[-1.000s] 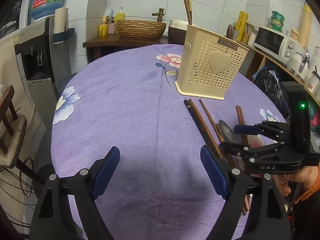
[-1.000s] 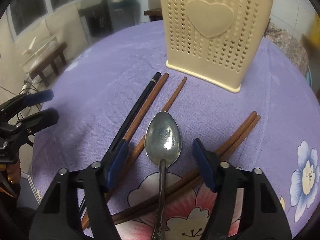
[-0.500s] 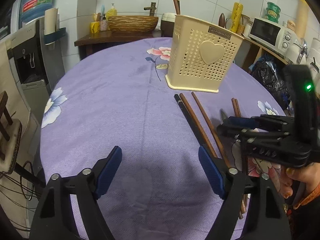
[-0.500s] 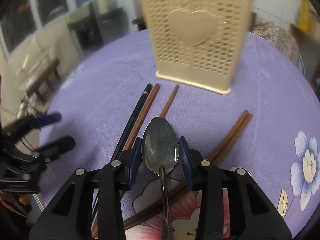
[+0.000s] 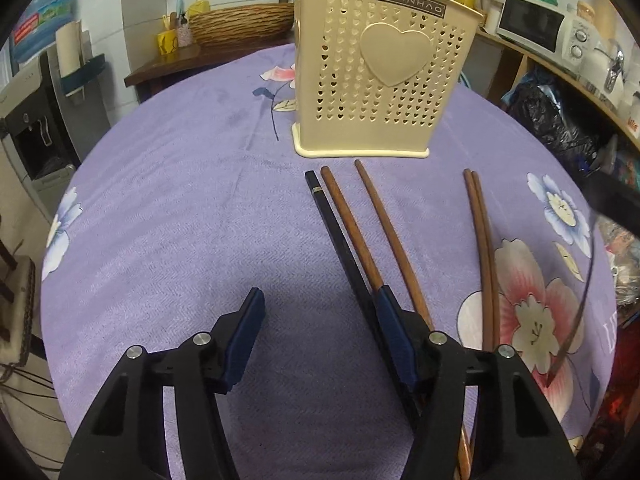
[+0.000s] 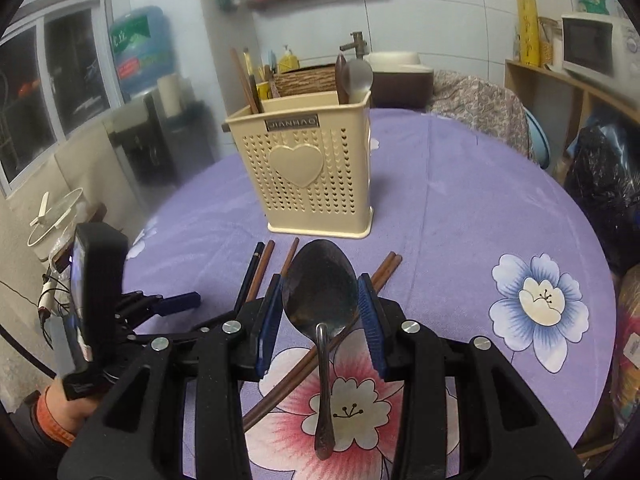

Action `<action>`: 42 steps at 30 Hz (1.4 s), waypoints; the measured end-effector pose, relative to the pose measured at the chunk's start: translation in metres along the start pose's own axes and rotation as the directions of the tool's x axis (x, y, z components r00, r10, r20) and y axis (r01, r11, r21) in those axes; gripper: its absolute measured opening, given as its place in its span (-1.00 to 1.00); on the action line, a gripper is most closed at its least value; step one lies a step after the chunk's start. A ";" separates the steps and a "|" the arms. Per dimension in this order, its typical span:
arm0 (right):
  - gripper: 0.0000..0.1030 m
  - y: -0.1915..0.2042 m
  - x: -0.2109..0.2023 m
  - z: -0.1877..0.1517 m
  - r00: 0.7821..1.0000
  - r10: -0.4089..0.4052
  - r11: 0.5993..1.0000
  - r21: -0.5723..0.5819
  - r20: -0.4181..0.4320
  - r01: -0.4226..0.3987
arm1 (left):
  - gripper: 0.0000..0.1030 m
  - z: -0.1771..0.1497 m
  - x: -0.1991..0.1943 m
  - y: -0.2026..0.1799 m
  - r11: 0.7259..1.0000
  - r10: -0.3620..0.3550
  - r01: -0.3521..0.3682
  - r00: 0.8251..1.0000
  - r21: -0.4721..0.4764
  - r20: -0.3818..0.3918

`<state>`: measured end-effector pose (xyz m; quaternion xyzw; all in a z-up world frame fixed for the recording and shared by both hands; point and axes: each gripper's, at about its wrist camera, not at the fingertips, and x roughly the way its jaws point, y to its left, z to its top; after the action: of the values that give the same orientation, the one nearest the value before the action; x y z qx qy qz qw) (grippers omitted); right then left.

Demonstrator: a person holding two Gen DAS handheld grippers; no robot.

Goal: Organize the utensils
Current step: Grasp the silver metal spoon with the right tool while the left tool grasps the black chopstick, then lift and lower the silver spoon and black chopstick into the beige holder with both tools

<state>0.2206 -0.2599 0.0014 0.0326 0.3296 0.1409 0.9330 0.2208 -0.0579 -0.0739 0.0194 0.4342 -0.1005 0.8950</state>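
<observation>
The tarnished metal spoon (image 6: pixel 320 294), flat a second ago, is now clamped by the right gripper (image 6: pixel 320 312) and lifted, ready for the cream perforated holder (image 6: pixel 306 172). The left gripper (image 5: pixel 316 332) is closing its fingers beside the black chopstick (image 5: pixel 334 228), nothing gripped.

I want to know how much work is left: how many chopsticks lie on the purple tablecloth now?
5: a black chopstick and a brown one side by side, a single brown right of them, and a brown pair further right. The grippers may hide more.

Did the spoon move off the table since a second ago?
Yes. The spoon went up: it lay flat on the purple tablecloth among the chopsticks; now the right gripper holds its bowl, handle dangling above the cloth, near the cream holder.
</observation>
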 end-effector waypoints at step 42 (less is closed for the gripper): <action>-0.26 -0.018 -0.017 0.000 0.999 -0.030 0.999 0.047 0.038 0.028 | -0.82 0.057 0.009 0.002 0.998 -0.055 0.055 0.998 0.010 0.013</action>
<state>0.2123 -0.2826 0.0094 0.0519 0.3150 0.1189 0.9402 0.2706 -0.0647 -0.0457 0.0111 0.4282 -0.1271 0.8946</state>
